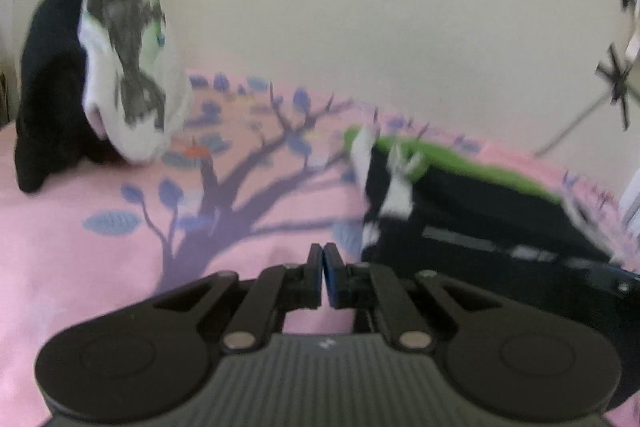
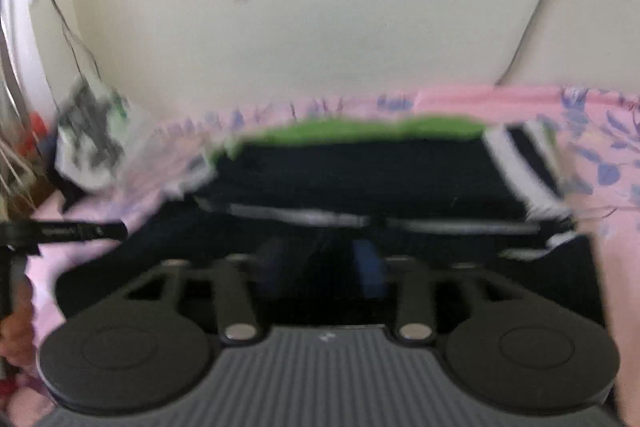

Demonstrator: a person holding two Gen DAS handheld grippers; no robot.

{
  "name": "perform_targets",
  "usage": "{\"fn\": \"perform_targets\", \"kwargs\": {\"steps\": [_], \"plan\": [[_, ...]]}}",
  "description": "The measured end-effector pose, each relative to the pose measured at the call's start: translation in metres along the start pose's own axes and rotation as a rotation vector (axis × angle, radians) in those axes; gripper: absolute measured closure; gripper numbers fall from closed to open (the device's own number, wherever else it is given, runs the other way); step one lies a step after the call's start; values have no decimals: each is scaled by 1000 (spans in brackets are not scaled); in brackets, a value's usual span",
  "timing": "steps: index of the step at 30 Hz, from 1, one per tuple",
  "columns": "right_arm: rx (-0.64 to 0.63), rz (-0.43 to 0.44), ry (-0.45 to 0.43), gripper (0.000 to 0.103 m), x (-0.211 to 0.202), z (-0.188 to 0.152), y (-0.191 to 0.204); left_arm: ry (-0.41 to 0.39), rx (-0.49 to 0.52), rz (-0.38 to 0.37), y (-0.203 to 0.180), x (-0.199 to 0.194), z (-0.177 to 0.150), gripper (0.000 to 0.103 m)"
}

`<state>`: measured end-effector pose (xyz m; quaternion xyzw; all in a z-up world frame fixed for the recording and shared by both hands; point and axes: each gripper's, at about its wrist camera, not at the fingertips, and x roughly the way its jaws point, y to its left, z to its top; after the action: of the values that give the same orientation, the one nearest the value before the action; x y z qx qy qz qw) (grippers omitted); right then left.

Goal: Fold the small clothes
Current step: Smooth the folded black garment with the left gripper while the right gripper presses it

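A black garment with white stripes and a green edge (image 1: 472,211) lies on the pink bed sheet (image 1: 80,267), to the right of my left gripper (image 1: 322,259), which is shut and empty above the sheet. In the right wrist view the same black garment (image 2: 360,179) fills the middle. My right gripper (image 2: 320,267) is open just above it, with the blue pad (image 2: 370,271) showing; the view is blurred. A pile of clothes, one black (image 1: 52,87) and one white with a grey print (image 1: 132,67), stands at the far left against the wall.
The sheet has a purple tree print (image 1: 224,195). A cream wall (image 1: 360,7) stands behind the bed. A black tripod (image 1: 616,83) is at the right. My left gripper shows at the left edge of the right wrist view (image 2: 60,231).
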<state>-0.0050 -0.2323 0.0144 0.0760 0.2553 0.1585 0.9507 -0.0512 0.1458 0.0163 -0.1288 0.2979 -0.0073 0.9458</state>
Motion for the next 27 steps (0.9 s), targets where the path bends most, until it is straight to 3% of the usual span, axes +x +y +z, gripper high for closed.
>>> {"fn": "perform_targets", "kwargs": {"steps": [4,9,11,12,13,14,16,18,22,27], "plan": [[-7,-86,-76,60,-36,-5,-16,-65,61,-73,-22,-15,17,99],[57,-88,-25,65,-54,-27,-31,-18,187,-244,-69,-2,8,96],[54,-95,49,69,-38,-35,-37,26,282,-232,-86,12,-6,96],[64,-118,92,71,-33,-42,-40,53,324,-191,-90,21,-15,95],[79,-109,54,74,-33,-49,-48,90,355,-119,-88,34,-26,95],[150,-81,44,77,-34,-49,-57,39,350,-136,-82,30,-31,95],[229,-65,25,78,-36,-52,-68,60,310,-149,-70,18,-28,95],[217,-63,18,76,-34,-53,-66,45,310,-162,-64,10,-30,95],[159,-36,28,57,-36,-53,-59,69,212,-229,-43,13,-20,93],[145,-52,27,57,-32,-55,-57,110,135,-287,-31,27,-19,93]]}}
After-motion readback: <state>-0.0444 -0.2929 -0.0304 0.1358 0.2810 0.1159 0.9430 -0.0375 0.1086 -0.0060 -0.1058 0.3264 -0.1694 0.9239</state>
